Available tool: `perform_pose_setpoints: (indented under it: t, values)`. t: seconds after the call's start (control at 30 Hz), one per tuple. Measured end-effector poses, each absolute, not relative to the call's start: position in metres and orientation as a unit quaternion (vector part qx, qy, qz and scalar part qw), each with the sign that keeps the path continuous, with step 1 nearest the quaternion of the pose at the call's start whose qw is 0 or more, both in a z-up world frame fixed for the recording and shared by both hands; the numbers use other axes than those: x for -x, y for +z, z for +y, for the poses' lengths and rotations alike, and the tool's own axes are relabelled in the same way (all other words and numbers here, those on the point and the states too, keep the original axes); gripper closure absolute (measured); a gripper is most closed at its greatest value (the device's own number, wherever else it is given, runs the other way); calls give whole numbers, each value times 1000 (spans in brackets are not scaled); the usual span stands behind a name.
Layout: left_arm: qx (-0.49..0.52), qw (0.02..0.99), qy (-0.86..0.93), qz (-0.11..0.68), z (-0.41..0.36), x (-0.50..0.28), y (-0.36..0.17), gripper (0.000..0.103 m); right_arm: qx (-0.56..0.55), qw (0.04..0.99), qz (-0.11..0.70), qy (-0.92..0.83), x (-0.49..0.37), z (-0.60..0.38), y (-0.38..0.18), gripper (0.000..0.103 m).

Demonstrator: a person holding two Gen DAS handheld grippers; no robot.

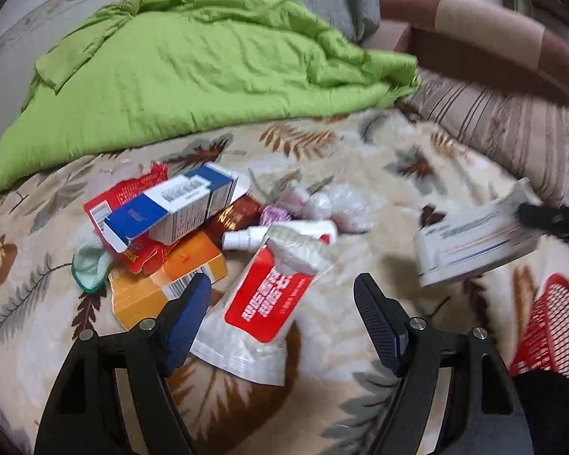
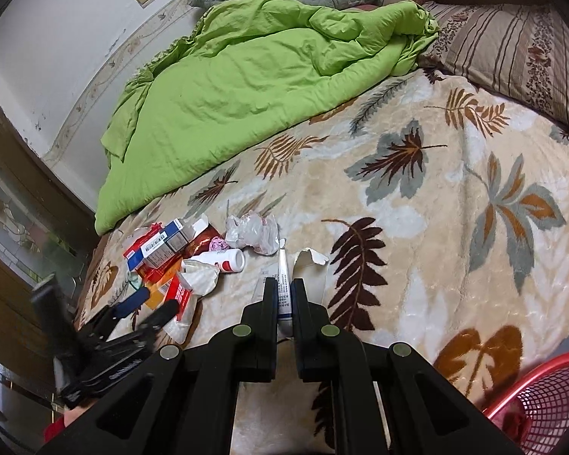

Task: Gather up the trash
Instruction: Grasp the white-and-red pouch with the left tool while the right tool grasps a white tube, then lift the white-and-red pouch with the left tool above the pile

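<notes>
- Left wrist view: left tongs [image 1: 282, 295] are spread wide, nothing between the pads, just over the trash pile on the bed.
- Right under them lies a white pouch w/ red label [image 1: 273, 299], flat on the leaf blanket [image 1: 360, 174].
- Pile to the left: blue & white box [image 1: 178, 208] on top of a red box [image 1: 129, 193], an orange box [image 1: 163, 280] at the front, a small white bottle [image 1: 280, 233] on its side, a crumpled clear bag [image 1: 337, 204] behind it.
- Right side: a flat white box [image 1: 474, 242] is up off the bed, pinched at its far end by the right tongs; it looks blurry.
- Red basket [image 1: 554, 322] sits at the right edge, by the bed.
- Green quilt [image 1: 208, 64] is bunched up at the back.
- Right wrist view: right tongs [image 2: 284, 295] are pressed together on the flat white box [image 2: 286, 284], seen edge-on, w/ a torn flap beside it.
- Left tongs [image 2: 153, 303] show at the left, blurry, over the pile w/ the white bottle [image 2: 223, 259].
- Red basket [image 2: 550, 394] is at the bottom right corner; can't tell what's in it.
</notes>
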State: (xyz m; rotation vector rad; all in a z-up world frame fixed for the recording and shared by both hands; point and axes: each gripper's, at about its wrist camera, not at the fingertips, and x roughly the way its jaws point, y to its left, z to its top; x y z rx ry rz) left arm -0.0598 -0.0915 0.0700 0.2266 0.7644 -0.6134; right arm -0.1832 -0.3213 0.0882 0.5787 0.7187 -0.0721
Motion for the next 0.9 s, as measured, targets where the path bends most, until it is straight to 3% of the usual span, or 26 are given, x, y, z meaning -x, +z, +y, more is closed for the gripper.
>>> perform_pose_setpoints:
  t: [0.3,0.4,0.47,0.67,0.9]
  values:
    - [-122,869,-266,399,-103,42,40,27,-288,892,348,-20,182,-315,83,96]
    - [-104,872,-250,408,-97,36,36,45,-293,892,345,-5,183,-305,78,95]
    - [-94,873,-252,407,-95,37,37,49,-291,894,341,3,185,-296,76,95]
    - [-57,877,-263,399,-77,59,51,55,-281,904,321,12,190,-282,77,95]
    - [-4,901,-240,363,-43,101,82,55,-276,912,303,26,195,-268,83,95]
